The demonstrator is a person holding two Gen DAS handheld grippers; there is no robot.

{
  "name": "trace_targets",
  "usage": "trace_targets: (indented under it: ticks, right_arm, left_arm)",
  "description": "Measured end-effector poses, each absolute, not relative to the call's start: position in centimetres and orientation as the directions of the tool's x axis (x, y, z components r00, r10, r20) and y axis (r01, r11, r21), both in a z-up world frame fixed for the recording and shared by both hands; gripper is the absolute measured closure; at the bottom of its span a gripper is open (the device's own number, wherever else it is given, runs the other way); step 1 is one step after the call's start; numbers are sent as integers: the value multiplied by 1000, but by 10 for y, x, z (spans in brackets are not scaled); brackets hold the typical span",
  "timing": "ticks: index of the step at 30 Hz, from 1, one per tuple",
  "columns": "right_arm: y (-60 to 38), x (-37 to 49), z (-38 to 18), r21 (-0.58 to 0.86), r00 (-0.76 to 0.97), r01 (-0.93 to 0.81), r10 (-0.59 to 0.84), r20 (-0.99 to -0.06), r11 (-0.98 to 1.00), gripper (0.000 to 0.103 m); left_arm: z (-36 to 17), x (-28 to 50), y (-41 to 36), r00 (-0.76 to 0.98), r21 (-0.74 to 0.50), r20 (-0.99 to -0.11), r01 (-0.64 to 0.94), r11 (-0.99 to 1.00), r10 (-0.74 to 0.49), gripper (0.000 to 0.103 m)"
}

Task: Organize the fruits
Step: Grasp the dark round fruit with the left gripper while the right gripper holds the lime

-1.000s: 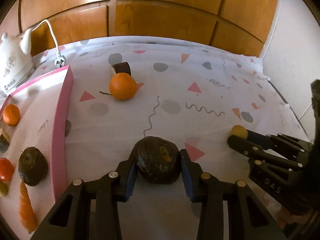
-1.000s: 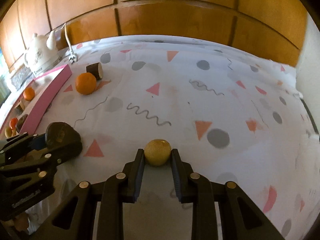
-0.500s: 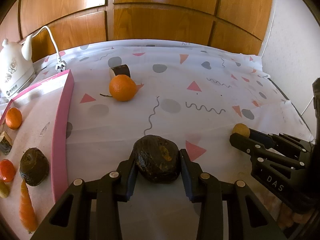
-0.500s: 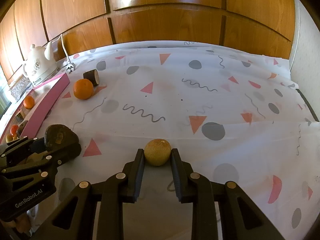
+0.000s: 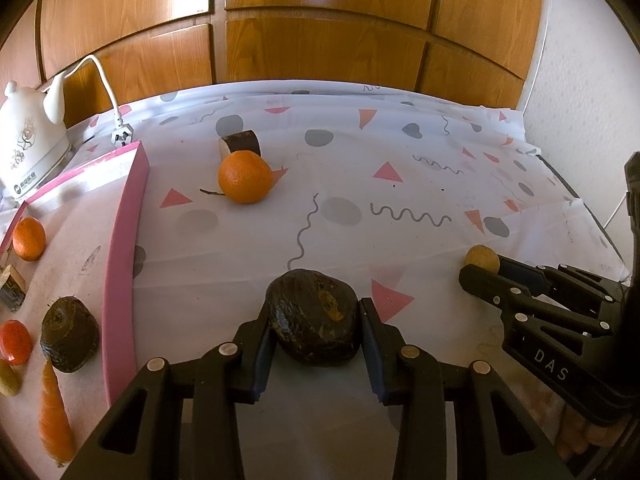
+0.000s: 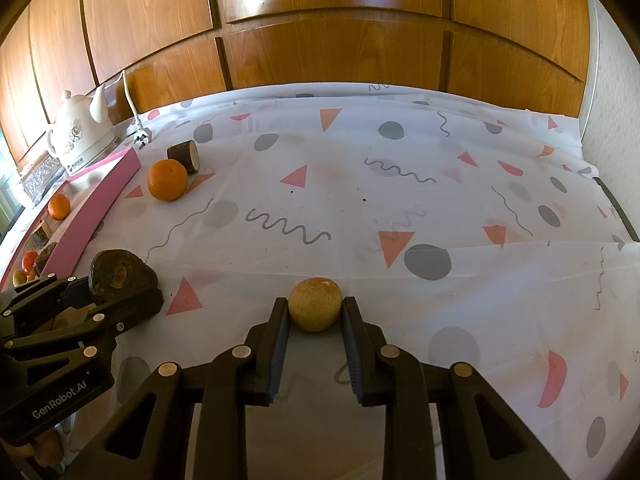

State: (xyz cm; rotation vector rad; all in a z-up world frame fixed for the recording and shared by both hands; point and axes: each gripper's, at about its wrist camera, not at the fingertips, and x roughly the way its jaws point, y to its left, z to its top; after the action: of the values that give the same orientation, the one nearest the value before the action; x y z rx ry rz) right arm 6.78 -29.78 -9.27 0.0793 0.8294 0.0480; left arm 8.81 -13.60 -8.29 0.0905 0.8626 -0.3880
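Note:
My left gripper is shut on a dark brown wrinkled fruit and holds it just above the patterned cloth; the fruit also shows in the right wrist view. My right gripper is shut on a small tan round fruit, which also shows at the right of the left wrist view. An orange and a dark cut piece lie on the cloth further back. A pink-edged tray at the left holds several fruits and a carrot.
A white kettle with its cord and plug stands at the back left. Wooden panels run along the back of the table. A white wall closes the right side. The patterned tablecloth covers the table.
Both grippers have lifted and drawn back a little with their fruits still held. The fruits on the cloth and in the tray have not moved.

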Motion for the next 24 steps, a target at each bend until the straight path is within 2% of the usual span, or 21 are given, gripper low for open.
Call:
trace_targets:
  ticks: [24]
  right_arm:
    - [-294, 68, -91, 60, 677, -10, 51, -734, 998, 77]
  left_arm:
    - [-71, 76, -137, 552, -80, -772, 407, 910, -315, 65]
